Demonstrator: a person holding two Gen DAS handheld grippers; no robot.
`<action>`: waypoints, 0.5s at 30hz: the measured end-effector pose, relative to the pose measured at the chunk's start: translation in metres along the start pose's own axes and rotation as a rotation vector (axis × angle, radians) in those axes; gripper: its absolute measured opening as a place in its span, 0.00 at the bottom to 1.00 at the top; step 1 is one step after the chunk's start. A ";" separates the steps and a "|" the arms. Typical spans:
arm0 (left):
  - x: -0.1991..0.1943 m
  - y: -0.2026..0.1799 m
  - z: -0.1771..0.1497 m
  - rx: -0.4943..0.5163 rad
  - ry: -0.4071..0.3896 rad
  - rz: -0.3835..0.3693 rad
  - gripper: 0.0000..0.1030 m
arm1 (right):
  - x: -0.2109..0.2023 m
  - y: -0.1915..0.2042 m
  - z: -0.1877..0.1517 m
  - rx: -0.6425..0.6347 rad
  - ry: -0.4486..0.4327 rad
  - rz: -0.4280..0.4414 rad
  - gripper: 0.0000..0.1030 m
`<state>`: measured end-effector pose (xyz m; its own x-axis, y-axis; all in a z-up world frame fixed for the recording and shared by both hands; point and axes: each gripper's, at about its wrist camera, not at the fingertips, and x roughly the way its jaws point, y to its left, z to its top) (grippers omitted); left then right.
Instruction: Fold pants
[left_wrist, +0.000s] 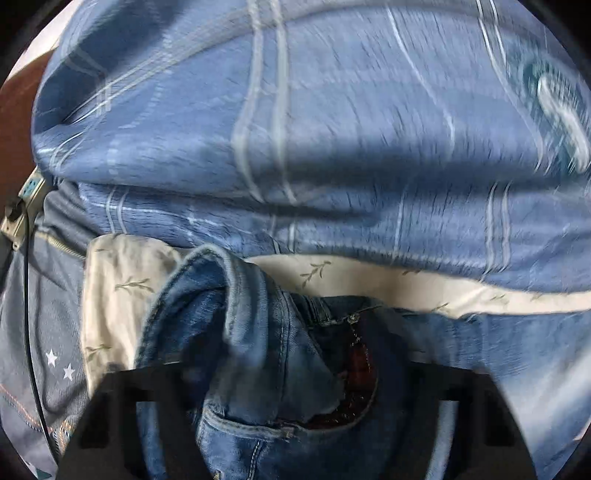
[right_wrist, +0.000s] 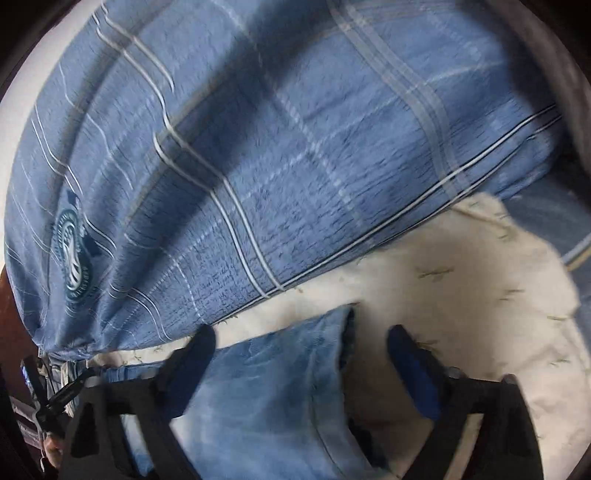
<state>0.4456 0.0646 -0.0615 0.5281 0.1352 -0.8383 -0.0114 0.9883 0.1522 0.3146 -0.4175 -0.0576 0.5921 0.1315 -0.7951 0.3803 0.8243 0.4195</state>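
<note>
Left gripper (left_wrist: 291, 391) fingers narrowing around jeans (left_wrist: 258, 350) waistband bunch, denim lying between them; contact unclear. Right gripper (right_wrist: 301, 349) fingers standing wide, jeans leg hem lying between, untouched. White sheet (right_wrist: 461, 295) beyond fingertips, blue plaid duvet (right_wrist: 277, 166) farther.

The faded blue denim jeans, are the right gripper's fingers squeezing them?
Apart. The right wrist view shows the jeans leg end lying between the right gripper's spread fingers, with white sheet showing beside one.
</note>
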 end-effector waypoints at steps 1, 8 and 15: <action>0.004 -0.001 -0.001 0.001 0.011 0.005 0.41 | 0.015 0.003 -0.003 -0.020 0.055 -0.057 0.61; -0.055 0.038 -0.016 -0.101 -0.143 -0.163 0.14 | -0.041 0.021 -0.029 -0.109 -0.164 0.000 0.11; -0.176 0.081 -0.079 -0.104 -0.415 -0.338 0.14 | -0.141 0.017 -0.082 -0.136 -0.357 0.151 0.10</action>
<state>0.2844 0.1263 0.0568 0.8073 -0.2098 -0.5516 0.1443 0.9765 -0.1603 0.1796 -0.3771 0.0260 0.8523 0.0773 -0.5173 0.1868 0.8788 0.4391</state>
